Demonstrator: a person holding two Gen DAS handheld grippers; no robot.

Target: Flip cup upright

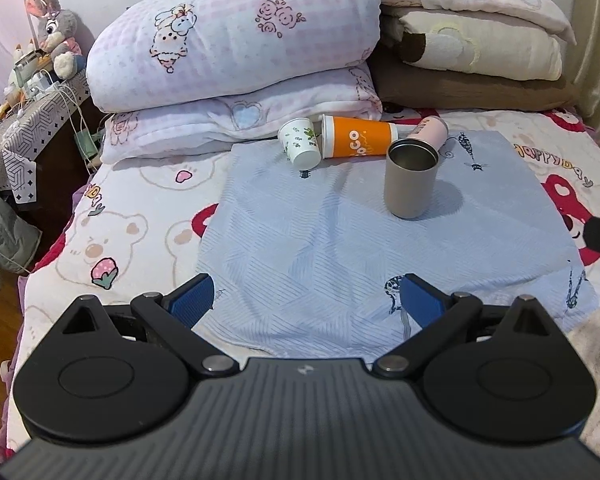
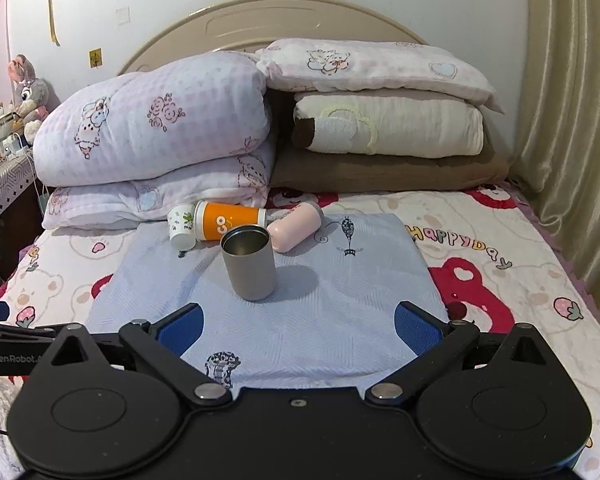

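Both wrist cams sit low over the bed [image 1: 132, 208], looking along their own wide-apart jaws toward the headboard [image 2: 260, 12]. They share the blue cloth [image 2: 340, 300], the cups and the pillow stack. The grey cup [image 1: 411, 178] sits right of centre ahead of the left jaws, left of centre ahead of the right ones [image 2: 249, 264].

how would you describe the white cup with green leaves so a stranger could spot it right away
On the bed, find the pale blue cloth spread in front of the stacked pink quilts. At its far left corner four cups cluster; the leftmost is the white paper cup. It is the smallest, printed with green leaves, tipped against the fallen orange cup.
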